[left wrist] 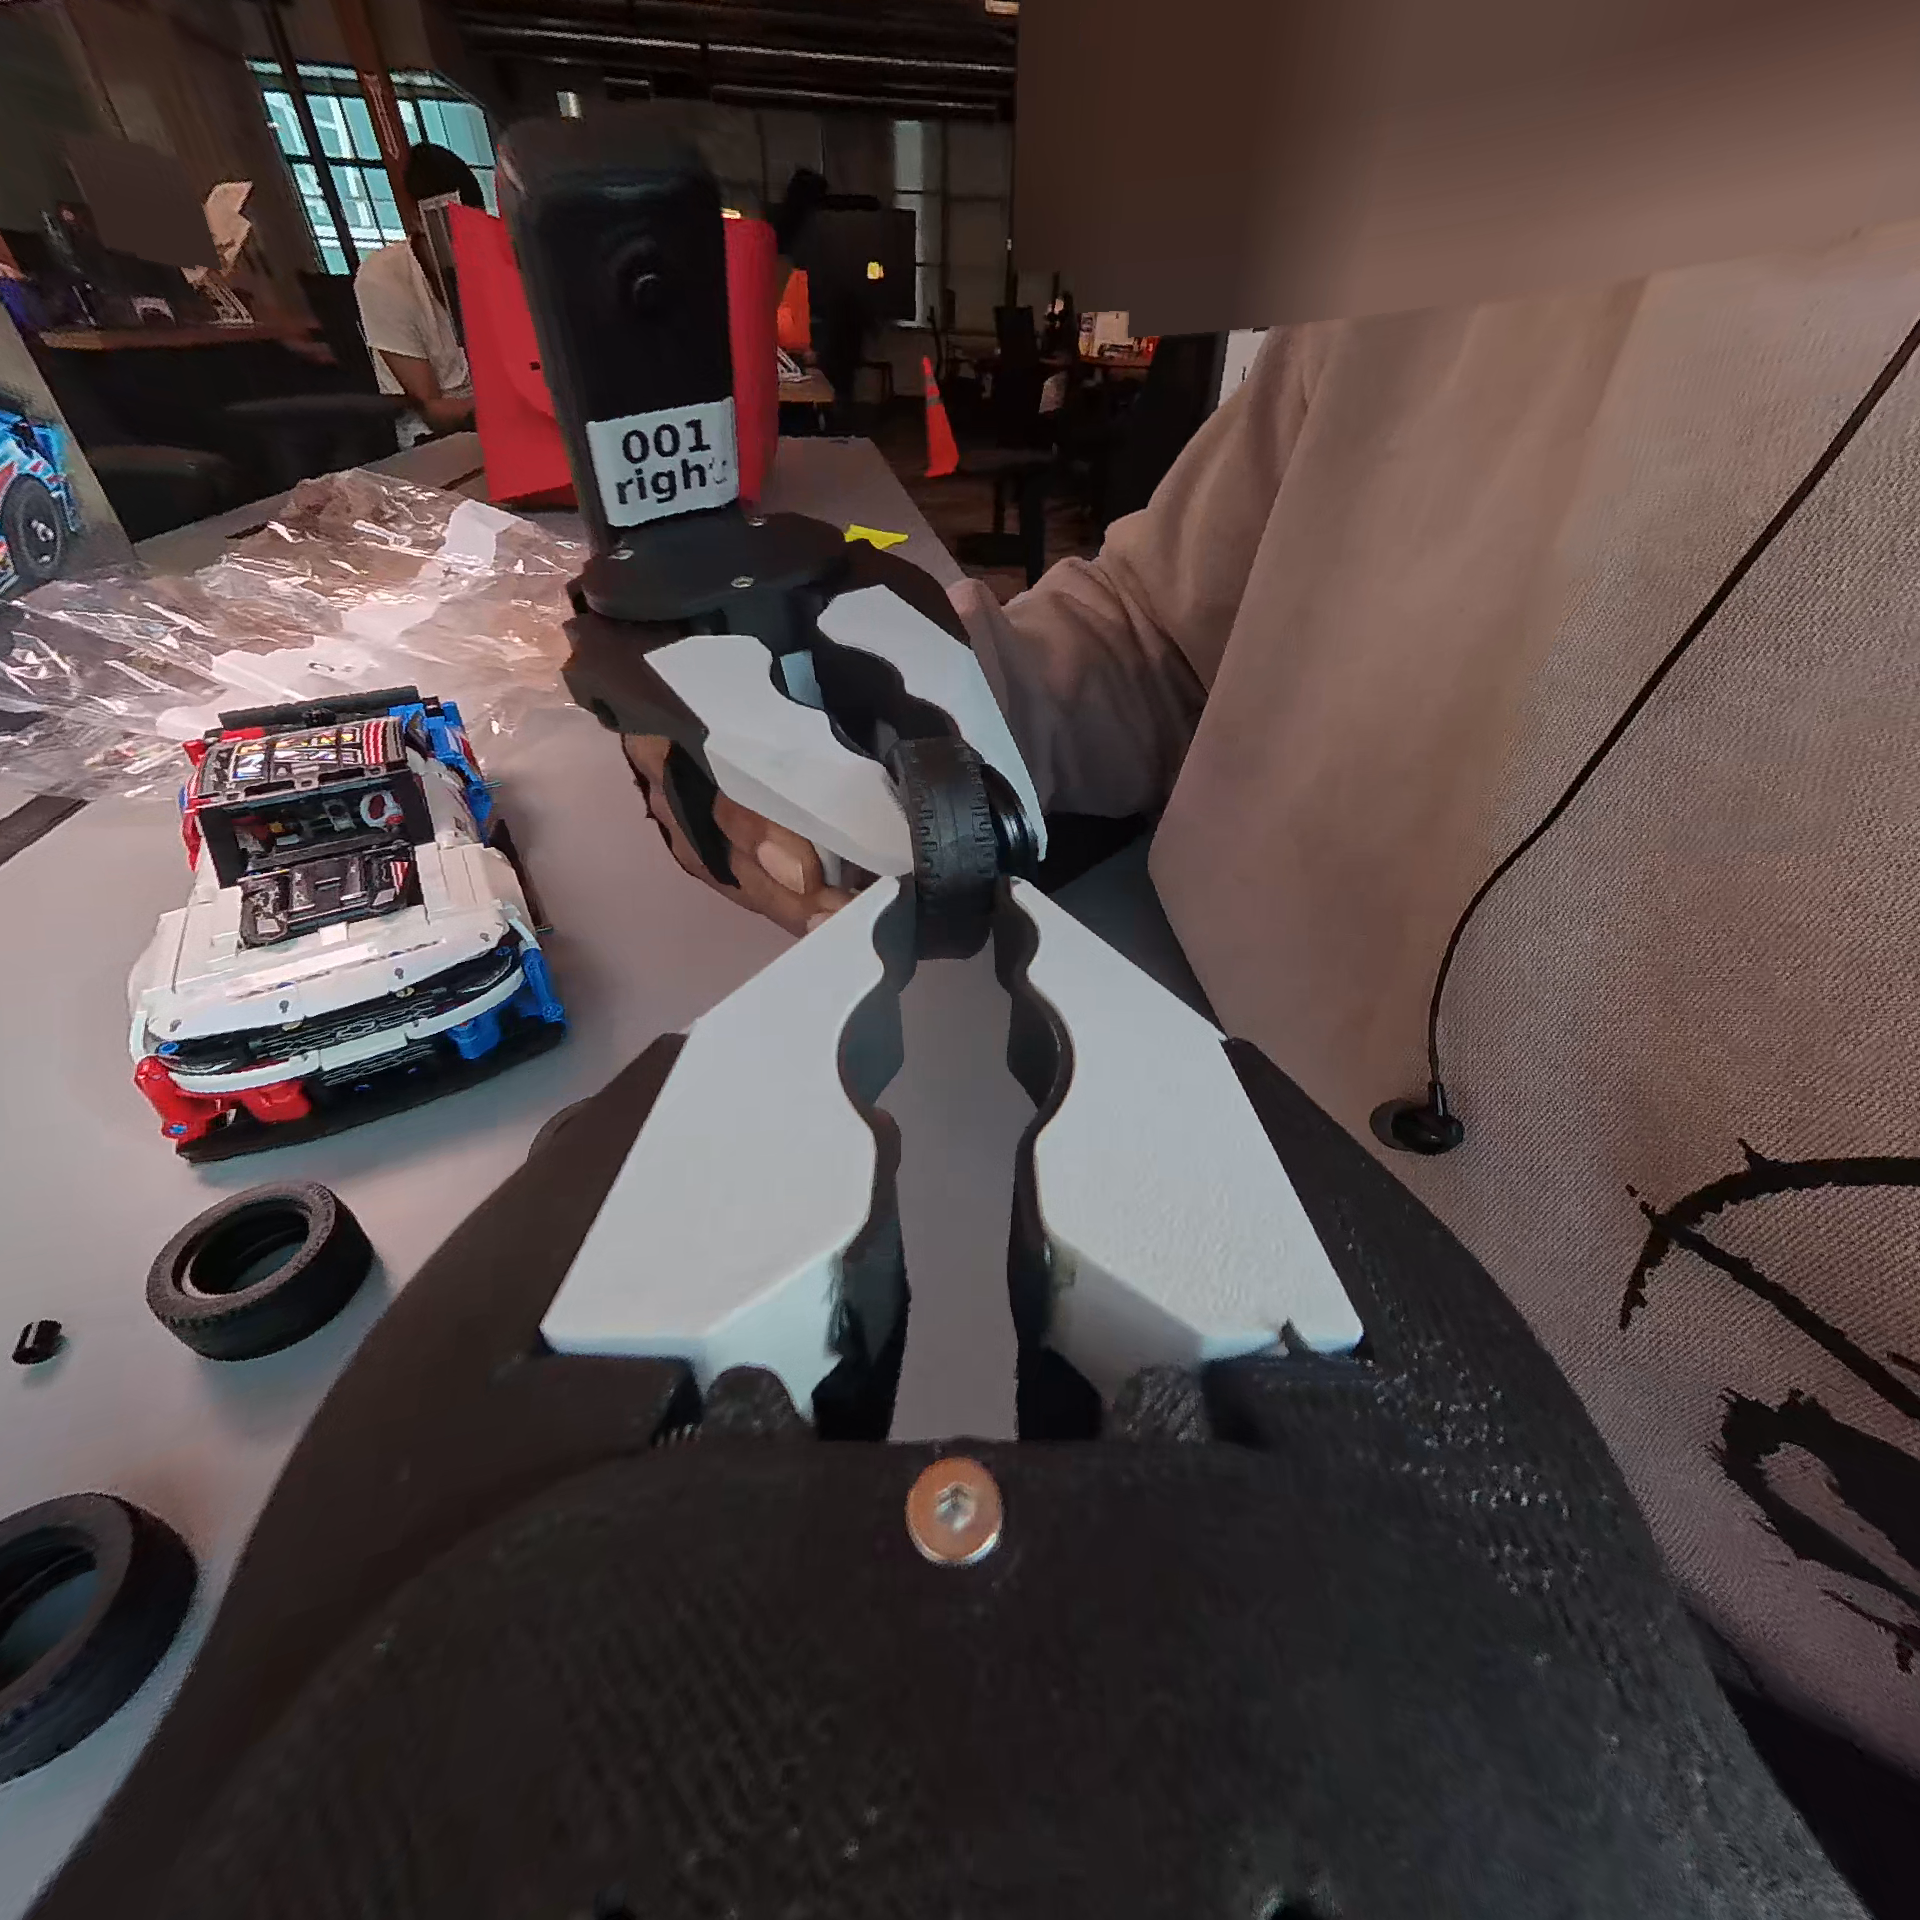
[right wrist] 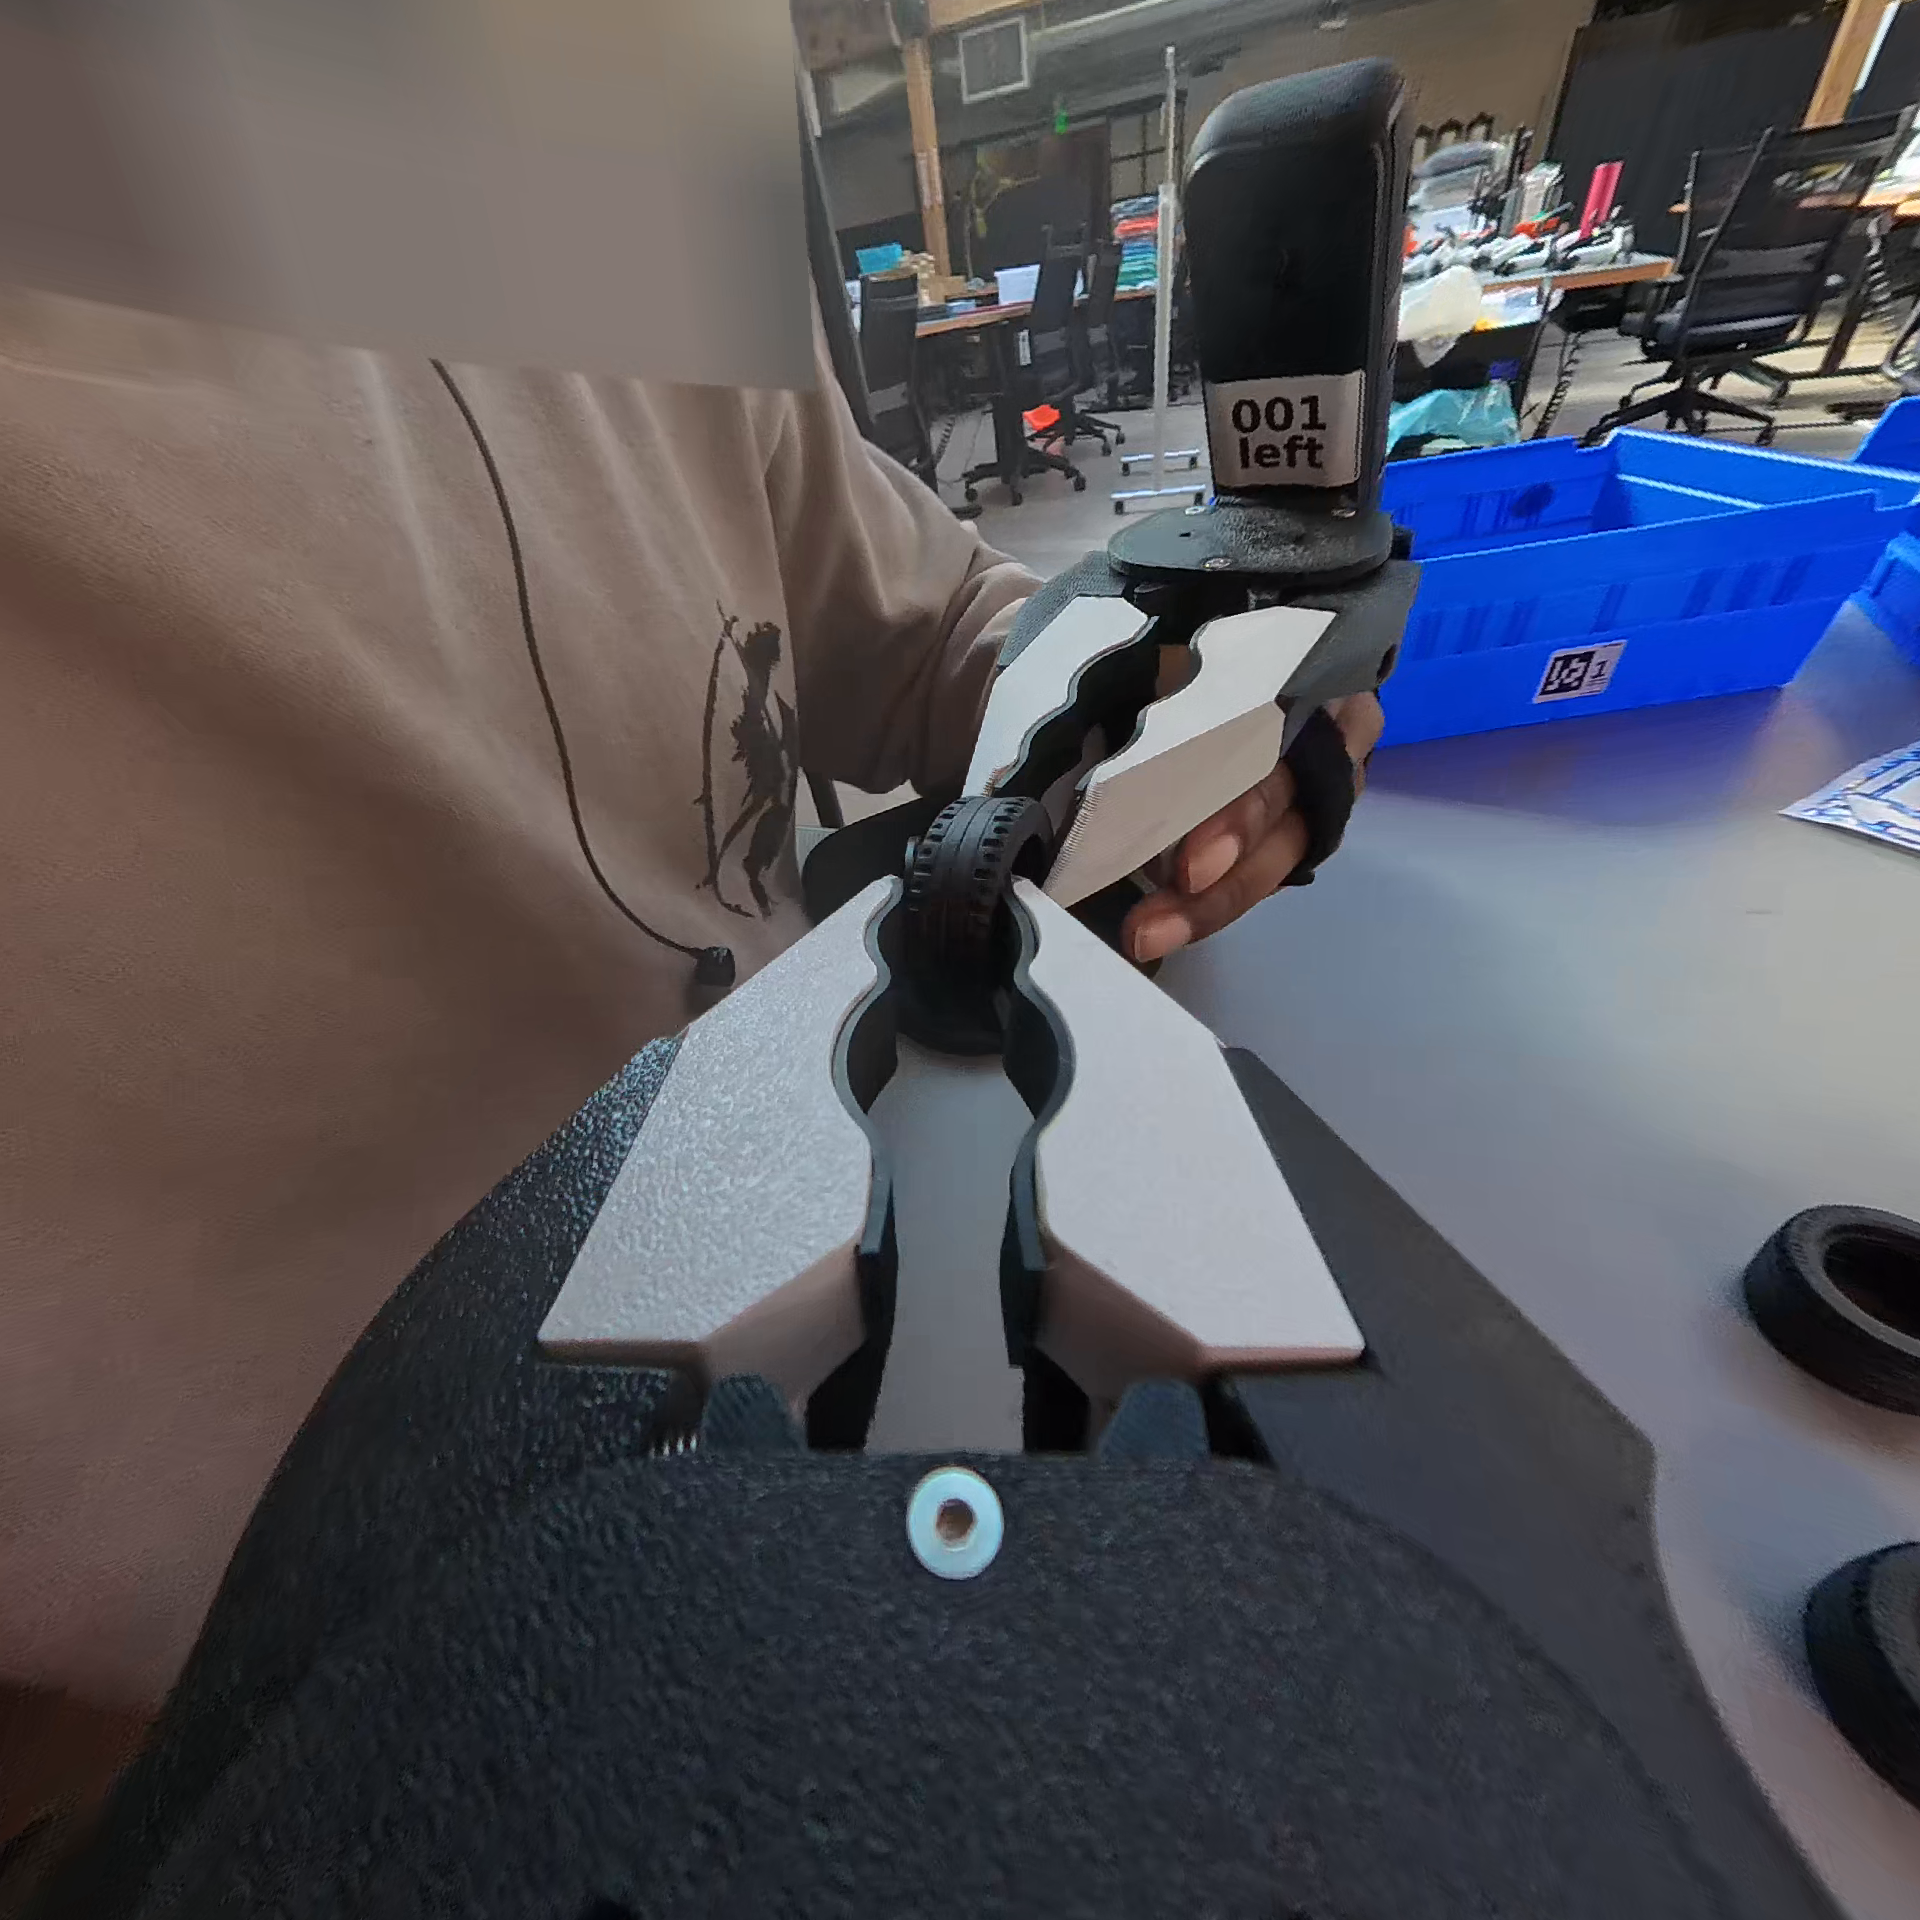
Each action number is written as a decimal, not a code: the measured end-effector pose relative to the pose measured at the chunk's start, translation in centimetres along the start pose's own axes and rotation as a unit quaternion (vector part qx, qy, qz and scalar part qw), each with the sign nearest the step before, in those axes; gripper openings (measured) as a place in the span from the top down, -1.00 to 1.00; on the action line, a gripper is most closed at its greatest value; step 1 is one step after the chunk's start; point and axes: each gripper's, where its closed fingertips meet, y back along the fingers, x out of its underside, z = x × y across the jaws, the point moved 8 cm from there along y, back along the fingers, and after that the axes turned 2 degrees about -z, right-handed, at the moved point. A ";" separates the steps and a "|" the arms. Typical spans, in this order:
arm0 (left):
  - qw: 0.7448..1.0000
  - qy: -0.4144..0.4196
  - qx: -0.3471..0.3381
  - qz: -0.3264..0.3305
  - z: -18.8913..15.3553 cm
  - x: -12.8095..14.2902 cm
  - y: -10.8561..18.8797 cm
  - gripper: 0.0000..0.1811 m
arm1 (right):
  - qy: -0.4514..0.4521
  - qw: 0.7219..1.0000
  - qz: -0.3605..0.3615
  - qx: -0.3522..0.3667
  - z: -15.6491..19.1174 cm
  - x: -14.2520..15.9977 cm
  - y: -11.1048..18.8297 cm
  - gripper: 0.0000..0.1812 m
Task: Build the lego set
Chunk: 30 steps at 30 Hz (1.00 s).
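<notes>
Both tongs met on one small black wheel above a pale grey worktop.

The left tongs [left wrist: 951,894] were closed on the wheel [left wrist: 948,842] at their tips, and the right tongs [right wrist: 956,899] gripped the same wheel from the opposite side (a person in a beige top held both, close to the chest). The partly built lego car [left wrist: 343,925], white with red and blue trim, sat on the worktop [left wrist: 83,1174] beside crumpled clear plastic bags [left wrist: 281,592]. Loose black tyres [left wrist: 260,1270] lay near the car. Blue bins [right wrist: 1621,582] stood at the worktop's far edge, and behind them stretched an open workshop with office chairs [right wrist: 1756,301], cluttered desks, an orange cone [left wrist: 938,421] and tall windows [left wrist: 343,166].
</notes>
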 end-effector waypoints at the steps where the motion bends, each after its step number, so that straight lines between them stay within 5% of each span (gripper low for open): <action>1: 1.000 -0.014 -0.006 0.011 -0.1 -0.1 -0.1 0.86 | -0.002 1.000 0.000 -0.006 -0.1 0.1 0.1 0.86; 10: 0.992 -0.054 -0.114 0.002 0.8 0.2 1.1 0.89 | -0.047 0.992 -0.066 0.094 -2.2 1.1 0.8 0.82; 24: 0.991 -0.093 -0.088 0.038 -0.6 -0.1 0.9 0.91 | -0.023 0.994 -0.053 0.094 -1.3 1.2 0.4 0.79; 30: 0.983 -0.144 -0.060 0.100 -1.9 0.0 1.0 0.92 | -0.025 0.997 -0.028 0.070 -0.8 1.8 -0.8 0.79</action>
